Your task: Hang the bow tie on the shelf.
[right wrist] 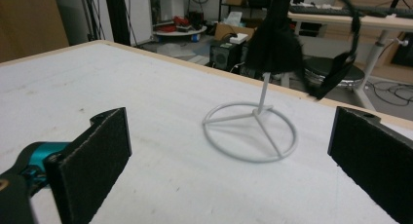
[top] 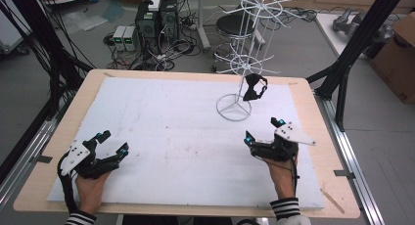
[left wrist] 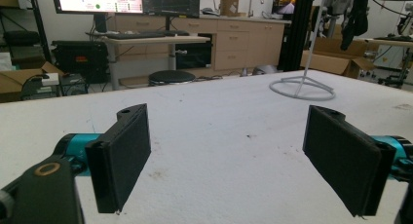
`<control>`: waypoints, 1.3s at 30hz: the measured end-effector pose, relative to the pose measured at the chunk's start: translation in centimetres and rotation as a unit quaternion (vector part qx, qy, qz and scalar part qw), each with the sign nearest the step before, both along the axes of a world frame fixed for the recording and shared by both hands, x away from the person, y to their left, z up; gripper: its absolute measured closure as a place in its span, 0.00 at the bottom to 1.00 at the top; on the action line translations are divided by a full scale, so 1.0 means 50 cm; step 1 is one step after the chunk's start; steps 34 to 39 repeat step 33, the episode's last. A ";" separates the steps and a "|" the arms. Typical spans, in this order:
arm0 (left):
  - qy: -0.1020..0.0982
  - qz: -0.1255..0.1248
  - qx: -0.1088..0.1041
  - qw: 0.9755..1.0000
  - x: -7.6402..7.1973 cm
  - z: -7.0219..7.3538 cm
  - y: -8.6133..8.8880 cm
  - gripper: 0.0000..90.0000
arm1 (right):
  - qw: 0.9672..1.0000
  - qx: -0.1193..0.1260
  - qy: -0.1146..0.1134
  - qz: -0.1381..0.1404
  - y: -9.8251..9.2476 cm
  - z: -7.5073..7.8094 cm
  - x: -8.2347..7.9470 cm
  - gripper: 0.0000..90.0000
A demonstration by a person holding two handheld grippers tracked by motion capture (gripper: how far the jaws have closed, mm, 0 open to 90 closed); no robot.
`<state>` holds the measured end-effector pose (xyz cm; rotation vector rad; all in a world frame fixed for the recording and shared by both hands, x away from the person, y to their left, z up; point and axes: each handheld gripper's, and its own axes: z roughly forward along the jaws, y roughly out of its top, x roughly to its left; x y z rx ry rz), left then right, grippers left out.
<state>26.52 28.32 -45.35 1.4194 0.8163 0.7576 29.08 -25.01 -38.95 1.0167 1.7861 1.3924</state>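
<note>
A white wire rack (top: 248, 49) stands on its ring base (top: 234, 107) at the back right of the white mat (top: 171, 132). A black bow tie with a strap (top: 255, 87) hangs from a low arm of the rack; it also hangs ahead in the right gripper view (right wrist: 273, 39), above the ring base (right wrist: 250, 130). My left gripper (top: 113, 141) rests open near the front left, nothing between its jaws. My right gripper (top: 263, 129) is open at the front right, a little short of the rack base. The rack base (left wrist: 303, 89) sits far off in the left gripper view.
The mat lies on a wooden table (top: 313, 117). Black frame posts (top: 359, 34) rise at the right, and cables at the left (top: 34, 44). Computers (top: 156, 19), a stool (top: 236, 25) and cardboard boxes (top: 399, 58) stand on the floor beyond.
</note>
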 end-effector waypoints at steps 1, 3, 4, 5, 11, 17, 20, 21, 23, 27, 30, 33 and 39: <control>-0.001 0.001 0.000 1.000 -0.001 0.000 -0.001 0.20 | 1.000 0.004 -0.002 0.002 0.000 -0.012 -0.006 0.01; -0.002 0.001 0.000 1.000 -0.001 0.000 0.000 0.20 | 1.000 0.005 -0.005 0.001 0.000 -0.035 -0.018 0.01; -0.001 0.001 -0.003 1.000 -0.001 0.000 -0.001 0.20 | 1.000 0.007 -0.003 0.001 -0.001 -0.045 -0.022 0.01; -0.001 0.001 -0.003 1.000 -0.001 0.000 0.000 0.20 | 1.000 0.009 -0.001 0.001 -0.001 -0.057 -0.026 0.01; -0.002 0.001 -0.001 1.000 -0.001 0.000 -0.001 0.20 | 1.000 0.002 -0.015 -0.012 -0.007 -0.085 -0.044 0.01; -0.004 0.000 0.000 1.000 -0.002 0.000 -0.001 0.20 | 0.999 0.008 -0.032 -0.013 -0.011 -0.101 -0.053 0.01; -0.004 0.001 -0.001 1.000 -0.002 -0.001 -0.001 0.19 | 0.999 0.018 -0.046 -0.020 -0.012 -0.111 -0.058 0.01; -0.005 0.001 -0.001 1.000 -0.002 -0.001 0.000 0.19 | 0.999 0.017 -0.047 -0.021 -0.013 -0.114 -0.058 0.01; -0.006 -0.001 0.001 1.000 -0.003 -0.001 0.000 0.19 | 0.999 0.011 -0.046 -0.023 -0.011 -0.120 -0.058 0.01; -0.007 -0.002 0.000 1.000 -0.003 -0.001 0.000 0.18 | 0.998 -0.007 -0.058 -0.021 -0.005 -0.123 -0.062 0.01; -0.007 -0.002 -0.001 1.000 -0.003 -0.001 0.000 0.18 | 0.998 -0.005 -0.062 -0.023 -0.005 -0.124 -0.065 0.01; -0.008 -0.003 -0.003 1.000 -0.003 -0.001 0.001 0.18 | 0.997 0.006 -0.067 -0.034 -0.008 -0.125 -0.068 0.01; -0.008 -0.003 -0.003 1.000 -0.003 -0.001 0.001 0.18 | 0.997 0.006 -0.067 -0.034 -0.008 -0.125 -0.068 0.01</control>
